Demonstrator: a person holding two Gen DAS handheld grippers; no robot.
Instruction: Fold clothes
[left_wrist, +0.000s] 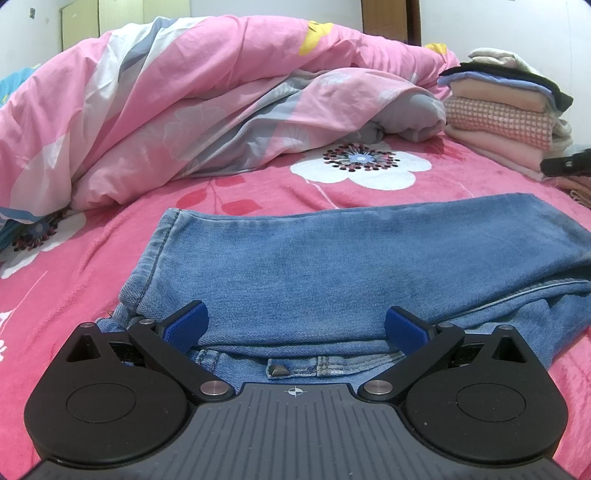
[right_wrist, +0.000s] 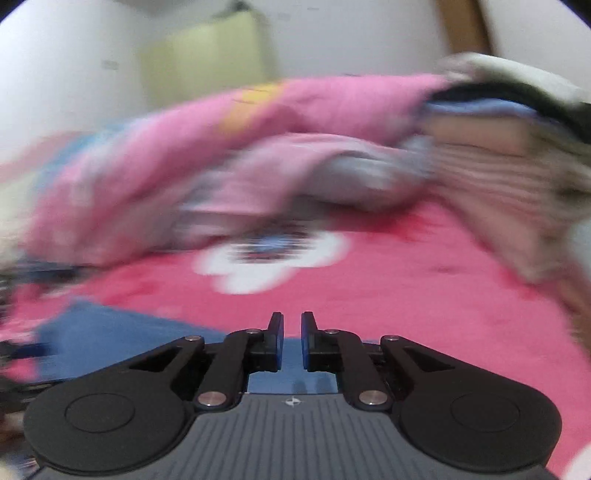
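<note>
Folded blue jeans (left_wrist: 332, 258) lie flat on the pink flowered bedsheet (left_wrist: 461, 173), with the waistband and a belt loop just under the camera. My left gripper (left_wrist: 295, 317) is open, its blue pads (left_wrist: 186, 325) spread wide over the near edge of the jeans and holding nothing. The right wrist view is motion-blurred. My right gripper (right_wrist: 292, 325) has its fingers almost together with only a narrow slit and nothing between them. It hovers over the jeans (right_wrist: 110, 332), which show as a blue patch at lower left and beneath the fingers.
A crumpled pink and grey duvet (left_wrist: 184, 92) fills the back of the bed. A stack of folded clothes (left_wrist: 506, 110) sits at the right rear, also blurred in the right wrist view (right_wrist: 498, 166). A black object (left_wrist: 569, 164) pokes in at the right edge.
</note>
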